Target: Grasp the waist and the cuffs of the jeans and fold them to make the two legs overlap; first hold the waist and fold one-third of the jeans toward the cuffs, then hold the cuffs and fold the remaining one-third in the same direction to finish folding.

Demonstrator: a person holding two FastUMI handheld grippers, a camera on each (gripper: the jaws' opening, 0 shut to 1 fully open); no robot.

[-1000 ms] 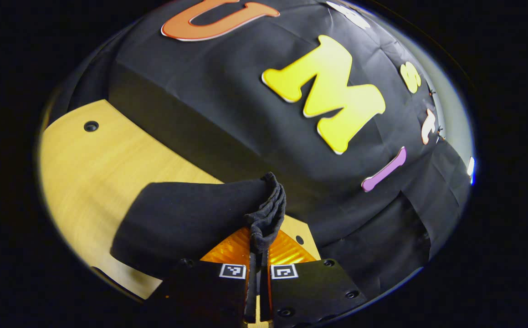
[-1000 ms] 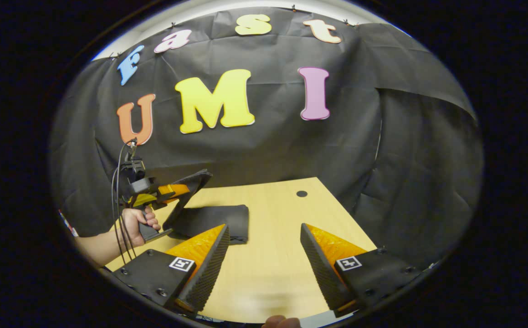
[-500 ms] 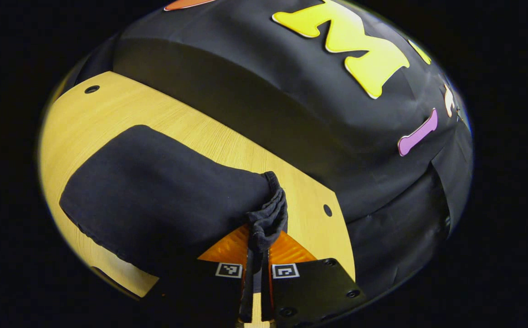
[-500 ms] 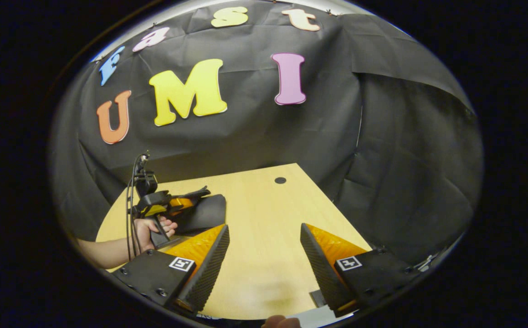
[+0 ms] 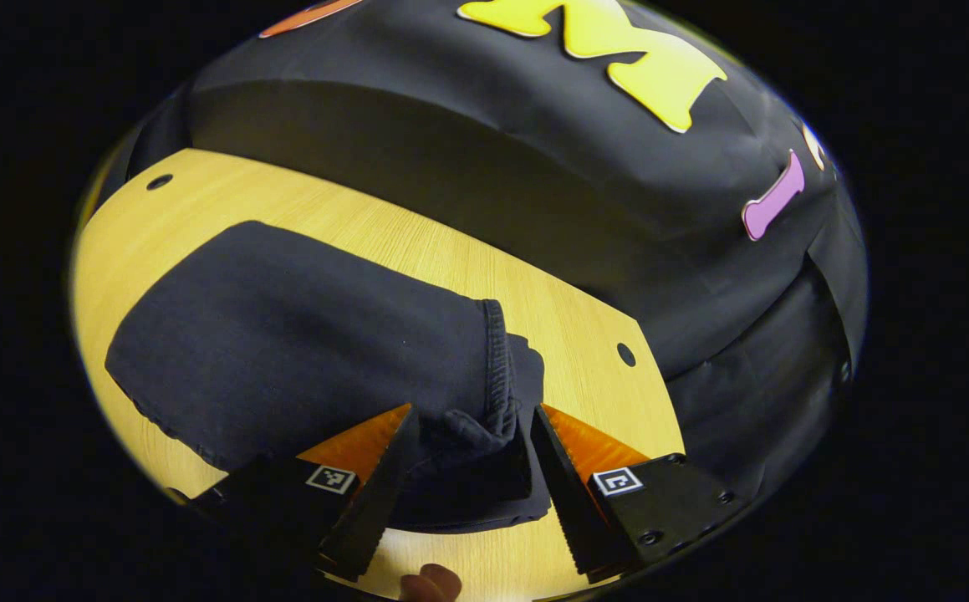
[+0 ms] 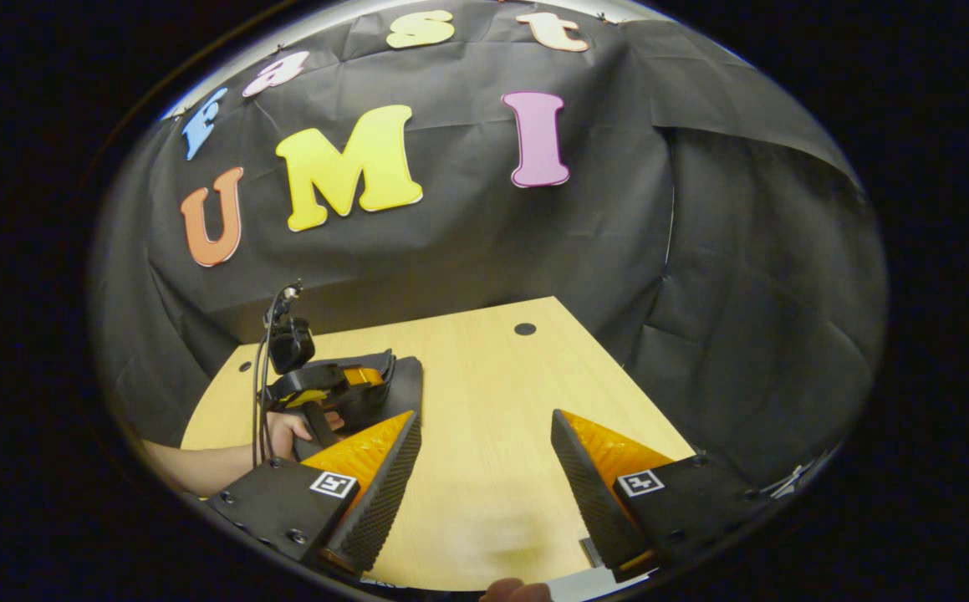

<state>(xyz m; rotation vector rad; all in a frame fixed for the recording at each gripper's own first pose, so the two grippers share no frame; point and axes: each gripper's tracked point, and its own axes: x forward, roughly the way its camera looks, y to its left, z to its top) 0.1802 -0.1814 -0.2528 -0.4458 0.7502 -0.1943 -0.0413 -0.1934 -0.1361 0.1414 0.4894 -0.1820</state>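
The dark jeans [image 5: 300,351] lie folded in a flat bundle on the wooden table [image 5: 384,238], the stitched cuff hem on the bundle's right edge. My left gripper [image 5: 471,414] is open, its fingers spread on either side of the hem corner and touching nothing. In the right gripper view the left gripper [image 6: 329,389] sits low over the jeans [image 6: 410,378] at the table's left side, held by a hand [image 6: 283,431]. My right gripper [image 6: 486,418] hangs open over bare table [image 6: 501,376], well right of the jeans, with nothing between its fingers.
Round cable holes mark the table top [image 5: 160,181] [image 5: 625,354] [image 6: 524,329]. The black cloth wall stands close behind the table's far edge and on its right. A fingertip [image 5: 425,581] shows at the bottom edge of the left gripper view.
The left gripper has opened and let go of the bunched cuffs, and the folded layer now rests flat on the bundle. The right gripper has hardly moved.
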